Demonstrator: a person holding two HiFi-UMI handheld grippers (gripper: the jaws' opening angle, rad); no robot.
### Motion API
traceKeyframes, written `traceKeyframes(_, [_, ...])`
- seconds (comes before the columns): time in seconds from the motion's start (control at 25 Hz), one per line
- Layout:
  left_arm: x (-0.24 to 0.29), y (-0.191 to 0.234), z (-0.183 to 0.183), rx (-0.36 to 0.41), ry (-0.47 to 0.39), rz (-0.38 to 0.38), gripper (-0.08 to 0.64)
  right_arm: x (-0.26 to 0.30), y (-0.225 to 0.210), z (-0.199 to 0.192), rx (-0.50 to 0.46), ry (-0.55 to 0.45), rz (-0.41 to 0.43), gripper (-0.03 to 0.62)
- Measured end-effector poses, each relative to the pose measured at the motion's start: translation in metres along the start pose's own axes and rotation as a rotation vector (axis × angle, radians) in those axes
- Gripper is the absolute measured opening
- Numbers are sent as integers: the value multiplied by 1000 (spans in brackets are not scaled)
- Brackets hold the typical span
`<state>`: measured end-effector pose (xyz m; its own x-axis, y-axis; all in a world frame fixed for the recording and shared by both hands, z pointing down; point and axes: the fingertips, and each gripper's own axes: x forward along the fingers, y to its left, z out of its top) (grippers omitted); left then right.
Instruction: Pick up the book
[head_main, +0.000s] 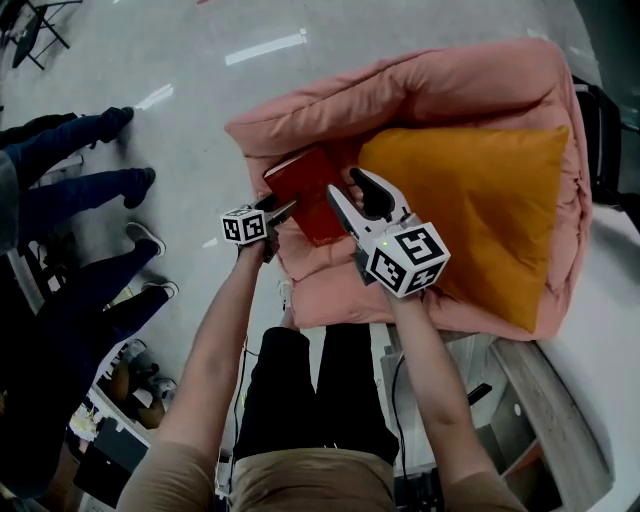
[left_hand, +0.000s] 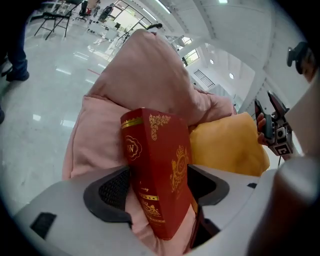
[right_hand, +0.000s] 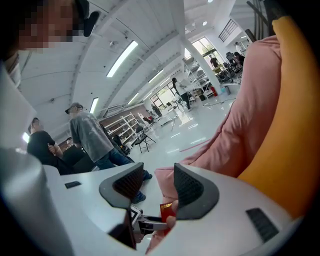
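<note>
Jaws on the left gripper (head_main: 277, 207) are spread wide with the red book (left_hand: 160, 170) standing right between them, spine and gold-trimmed cover toward the camera; can't really tell if the pads actually touch it. The book sits upright, a bit tilted, on the front left part of the pink cushion (head_main: 440, 85), just beside the corner of the orange pillow (head_main: 480, 210) that lies on the same cushion. Right gripper (right_hand: 156, 182) hangs by the book's right edge, jaws apart too with nothing in them, only floor, a sliver of the book and the other gripper showing through the gap. Farther out there's the shiny floor (head_main: 180, 60), and a few people (head_main: 70, 150) standing off to the left.
</note>
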<state>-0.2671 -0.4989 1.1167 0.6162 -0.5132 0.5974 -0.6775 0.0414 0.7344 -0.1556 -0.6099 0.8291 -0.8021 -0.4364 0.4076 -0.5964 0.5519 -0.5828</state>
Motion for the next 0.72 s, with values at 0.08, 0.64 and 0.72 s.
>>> traceKeyframes(0.08, [10, 7, -5, -16, 8, 5, 352, 1, -1, -7, 5, 11, 3, 199])
traceKeyframes(0.64, [48, 1, -13, -154, 20, -80, 385, -9, -3, -43, 33, 59, 5, 199])
traceKeyframes(0.72, [49, -12, -7, -91, 13, -105, 385, -10, -1, -46, 35, 60, 9, 198])
